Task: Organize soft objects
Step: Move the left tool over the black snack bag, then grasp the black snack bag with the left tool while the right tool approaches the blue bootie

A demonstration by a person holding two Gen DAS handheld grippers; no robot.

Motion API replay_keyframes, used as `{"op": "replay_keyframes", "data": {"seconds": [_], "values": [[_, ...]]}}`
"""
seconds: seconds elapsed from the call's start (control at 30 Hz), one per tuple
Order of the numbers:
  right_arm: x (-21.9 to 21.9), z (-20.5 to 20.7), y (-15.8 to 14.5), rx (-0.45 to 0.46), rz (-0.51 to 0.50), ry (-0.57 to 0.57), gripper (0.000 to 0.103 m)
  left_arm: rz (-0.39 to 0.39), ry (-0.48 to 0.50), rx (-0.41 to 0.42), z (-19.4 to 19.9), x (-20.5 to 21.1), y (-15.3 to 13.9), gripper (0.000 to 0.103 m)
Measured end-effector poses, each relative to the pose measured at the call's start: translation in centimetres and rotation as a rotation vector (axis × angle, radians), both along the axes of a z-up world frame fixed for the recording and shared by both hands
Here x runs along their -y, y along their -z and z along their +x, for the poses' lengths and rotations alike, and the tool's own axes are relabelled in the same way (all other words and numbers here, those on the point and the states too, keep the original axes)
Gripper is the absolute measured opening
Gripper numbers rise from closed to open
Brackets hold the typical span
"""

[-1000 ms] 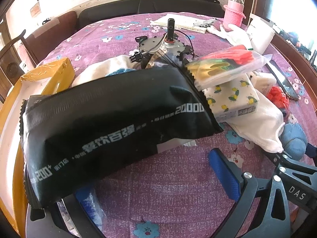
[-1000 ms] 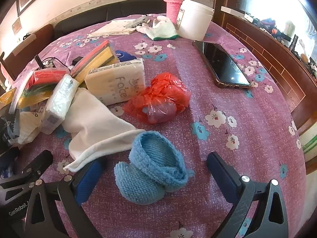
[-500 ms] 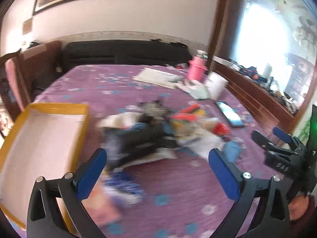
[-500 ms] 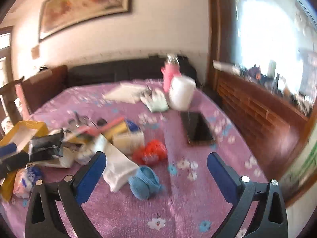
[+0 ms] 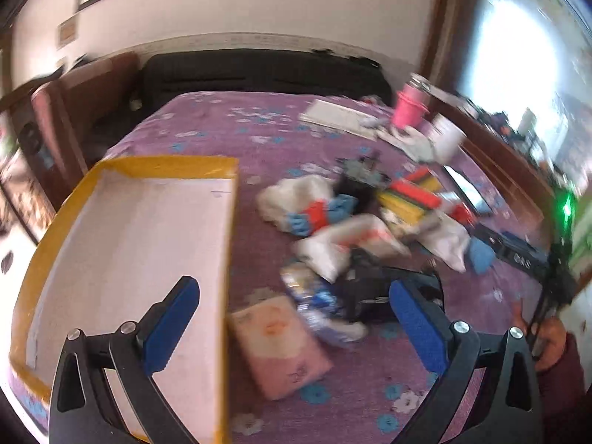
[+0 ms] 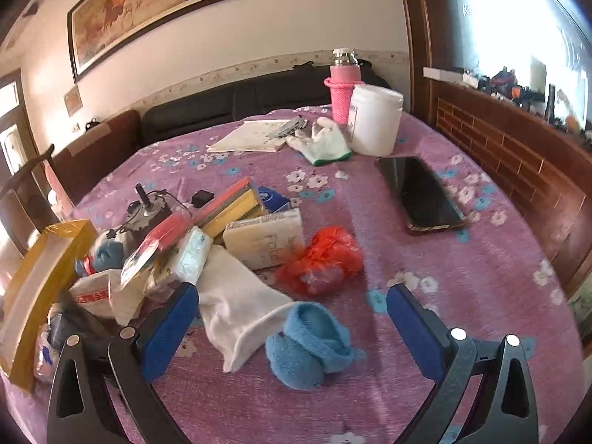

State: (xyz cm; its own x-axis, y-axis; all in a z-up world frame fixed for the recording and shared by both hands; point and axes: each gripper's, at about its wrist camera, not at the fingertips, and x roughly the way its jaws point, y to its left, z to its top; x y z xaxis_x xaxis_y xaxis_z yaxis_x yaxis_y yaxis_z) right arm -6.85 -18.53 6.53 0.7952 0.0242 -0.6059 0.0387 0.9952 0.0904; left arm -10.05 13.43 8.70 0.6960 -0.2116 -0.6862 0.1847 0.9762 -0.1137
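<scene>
My left gripper (image 5: 296,318) is open and empty, high above the table, over the right wall of a yellow cardboard box (image 5: 122,244) with a white floor. A pink tissue pack (image 5: 281,351) and a black pouch (image 5: 373,292) lie below it, beside a blurred pile of soft things (image 5: 347,222). My right gripper (image 6: 292,325) is open and empty above a blue knitted sock (image 6: 310,344) and a white cloth (image 6: 236,303). A red plastic bag (image 6: 322,262), a tissue pack (image 6: 266,240) and sponges (image 6: 229,207) lie beyond. The box (image 6: 33,288) shows at the left.
A phone (image 6: 418,192), a white tub (image 6: 375,124), a pink bottle (image 6: 342,85), a glove (image 6: 322,140) and papers (image 6: 251,137) lie on the purple flowered tablecloth (image 6: 462,296). A dark sofa and a wooden sill border the table.
My left gripper let go of the black pouch, opened and rose; it now looks down over the box. My right gripper rose away from the blue sock, then came down closer again.
</scene>
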Motion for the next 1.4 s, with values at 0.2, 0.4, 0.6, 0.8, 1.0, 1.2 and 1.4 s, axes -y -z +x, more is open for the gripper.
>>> {"op": "replay_keyframes", "data": {"seconds": [0.2,0.4,0.6,0.8,1.0,1.2,1.4], "values": [[2.1,-0.5,-0.1,0.019,0.102,0.039,0.103,0.116,0.266,0.028,1.2,7.3,1.2,0.102],[3.0,-0.2,0.4,-0.008,0.157,0.059,0.103,0.211,0.497,-0.054,2.7,13.2,3.5,0.102],[3.2,-0.1,0.5,-0.015,0.174,0.061,0.102,0.076,0.634,-0.280,2.0,14.2,4.7,0.100],[3.7,0.1,0.7,-0.029,0.211,0.056,0.103,0.065,0.664,-0.188,-0.6,13.5,1.7,0.099],[4.3,0.2,1.0,-0.036,0.238,0.079,0.102,0.234,0.740,-0.132,-1.3,16.5,3.6,0.099],[4.9,0.1,1.1,-0.034,0.262,0.098,0.102,0.269,0.726,-0.204,-1.1,18.0,6.2,0.049],[5.1,0.2,1.2,-0.043,0.267,0.103,0.102,0.040,0.554,-0.207,-0.2,14.1,5.0,0.029]]}}
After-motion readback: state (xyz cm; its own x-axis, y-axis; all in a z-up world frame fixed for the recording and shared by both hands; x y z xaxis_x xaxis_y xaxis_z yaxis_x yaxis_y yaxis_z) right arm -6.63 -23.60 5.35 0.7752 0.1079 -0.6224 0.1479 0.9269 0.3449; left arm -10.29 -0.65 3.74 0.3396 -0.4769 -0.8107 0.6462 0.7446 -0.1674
